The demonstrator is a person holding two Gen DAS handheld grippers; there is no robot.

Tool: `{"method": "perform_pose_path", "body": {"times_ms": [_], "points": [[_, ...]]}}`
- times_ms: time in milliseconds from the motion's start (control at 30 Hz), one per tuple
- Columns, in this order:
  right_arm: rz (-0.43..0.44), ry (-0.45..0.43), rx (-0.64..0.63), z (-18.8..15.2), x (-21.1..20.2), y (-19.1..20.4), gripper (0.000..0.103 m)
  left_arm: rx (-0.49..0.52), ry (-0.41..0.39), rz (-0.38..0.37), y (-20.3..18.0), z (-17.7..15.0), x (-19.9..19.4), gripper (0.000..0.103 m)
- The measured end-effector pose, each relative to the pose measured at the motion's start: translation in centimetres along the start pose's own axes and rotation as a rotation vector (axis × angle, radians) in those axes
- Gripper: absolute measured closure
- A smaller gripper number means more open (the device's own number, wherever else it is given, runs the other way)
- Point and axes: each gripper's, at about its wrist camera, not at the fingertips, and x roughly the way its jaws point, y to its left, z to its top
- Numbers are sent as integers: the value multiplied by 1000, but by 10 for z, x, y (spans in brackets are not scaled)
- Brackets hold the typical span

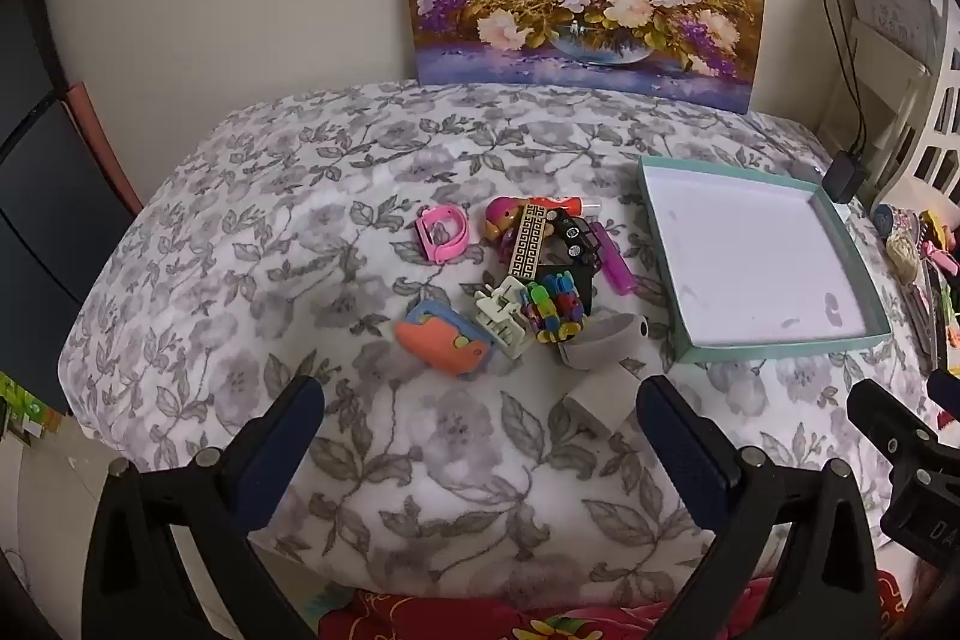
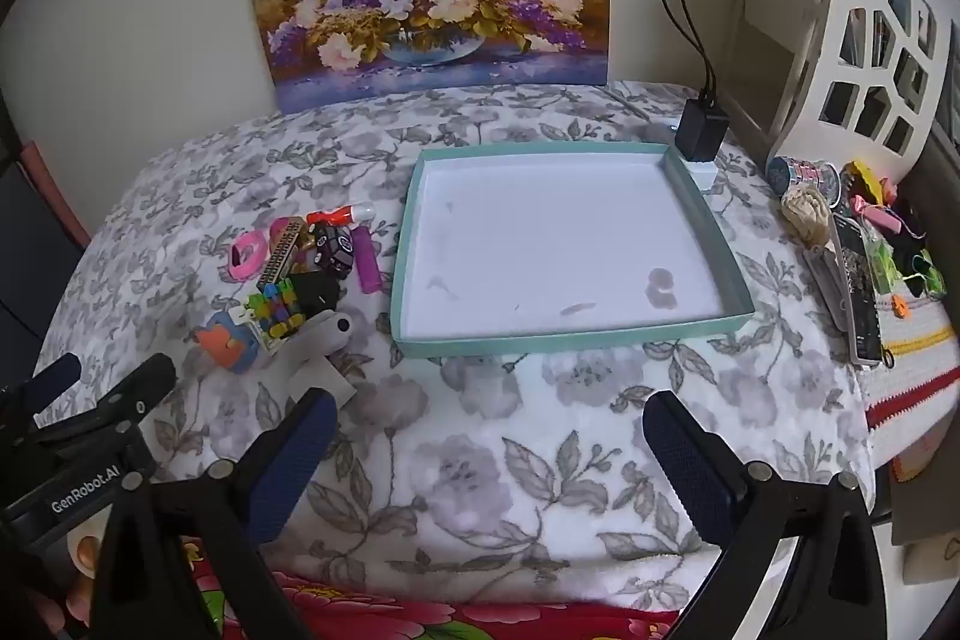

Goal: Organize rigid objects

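Bedspread (image 1: pixel 420 460), grey floral, carries a shallow teal-rimmed tray (image 2: pixel 420 244), white inside and holding nothing, with a heap of small rigid items (image 1: pixel 534 274) just beside its left edge: pink band (image 1: pixel 437 233), orange toy (image 1: pixel 444 337), purple lighter (image 1: pixel 613 261). Left gripper (image 1: pixel 480 430) and right gripper (image 2: pixel 486 439), both jaws spread wide and gripping nothing, hover near the front edge. Best start, probably: an outlying piece such as the white block (image 1: pixel 600 400), lifted cleanly into the tray.
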Motion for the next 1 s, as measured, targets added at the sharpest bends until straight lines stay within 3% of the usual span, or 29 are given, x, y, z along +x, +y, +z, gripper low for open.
{"method": "perform_pose_path", "body": {"times_ms": [1000], "points": [[-14,-7,-16,-2,-2,3,0,-17,-22,13,4,-1,-4,0]]}}
